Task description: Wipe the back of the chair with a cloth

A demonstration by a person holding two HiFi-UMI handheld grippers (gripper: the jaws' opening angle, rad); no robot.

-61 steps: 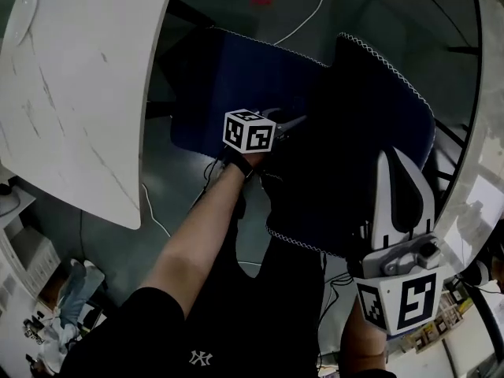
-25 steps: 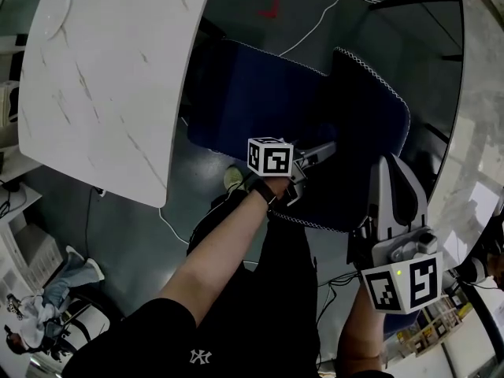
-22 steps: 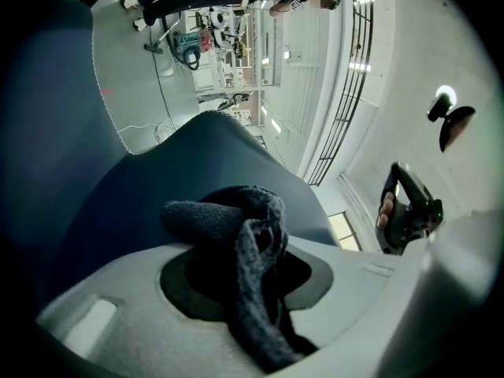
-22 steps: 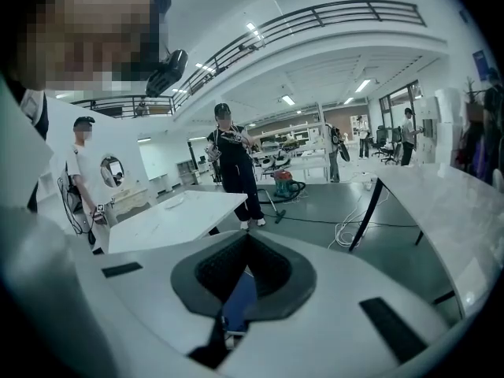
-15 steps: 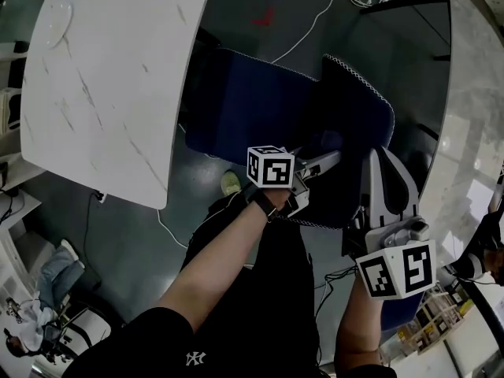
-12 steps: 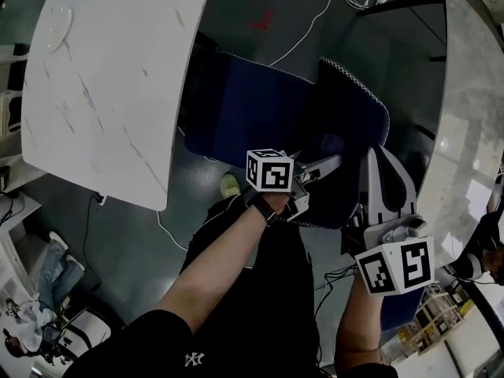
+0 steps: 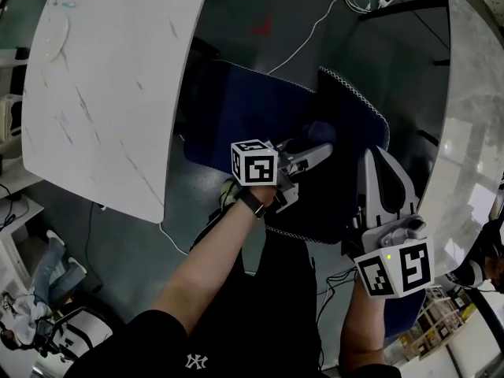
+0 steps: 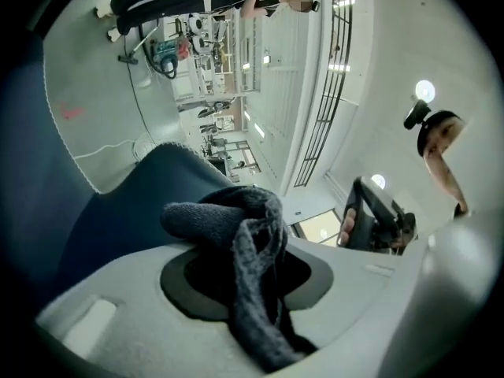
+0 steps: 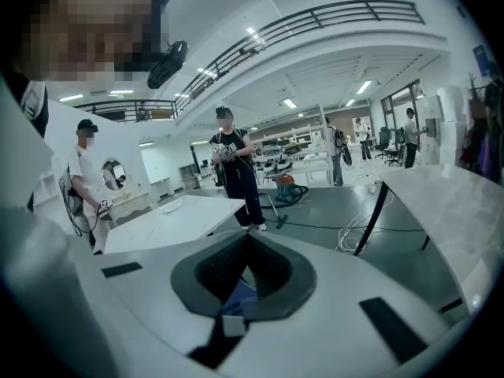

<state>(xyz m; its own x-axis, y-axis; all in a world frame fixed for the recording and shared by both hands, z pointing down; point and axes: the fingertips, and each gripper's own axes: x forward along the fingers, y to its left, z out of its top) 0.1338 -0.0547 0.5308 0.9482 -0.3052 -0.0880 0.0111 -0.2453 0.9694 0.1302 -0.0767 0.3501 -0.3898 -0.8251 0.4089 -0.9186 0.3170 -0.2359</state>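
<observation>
The dark blue chair's seat [image 7: 236,105] lies below me, and its backrest [image 7: 354,124] with white-stitched edge stands on the right. My left gripper [image 7: 313,153] is shut on a dark grey cloth [image 7: 320,130], which it presses against the inner face of the backrest near its top. In the left gripper view the bunched cloth [image 8: 236,219] fills the jaws of the left gripper [image 8: 248,270], with the blue backrest [image 8: 134,211] behind it. My right gripper [image 7: 378,157] is shut on nothing and sits just behind the backrest; only a blue sliver shows past the right gripper [image 9: 242,278].
A white marble table [image 7: 102,77] stands left of the chair, and another table's edge [image 7: 472,132] curves along the right. White cables [image 7: 331,10] trail over the grey floor beyond the chair. Several people [image 9: 236,176] stand by a white table [image 9: 169,215] farther off.
My left gripper has shifted a little left and up along the backrest, and the cloth now shows more plainly at its tip. The right gripper has barely moved.
</observation>
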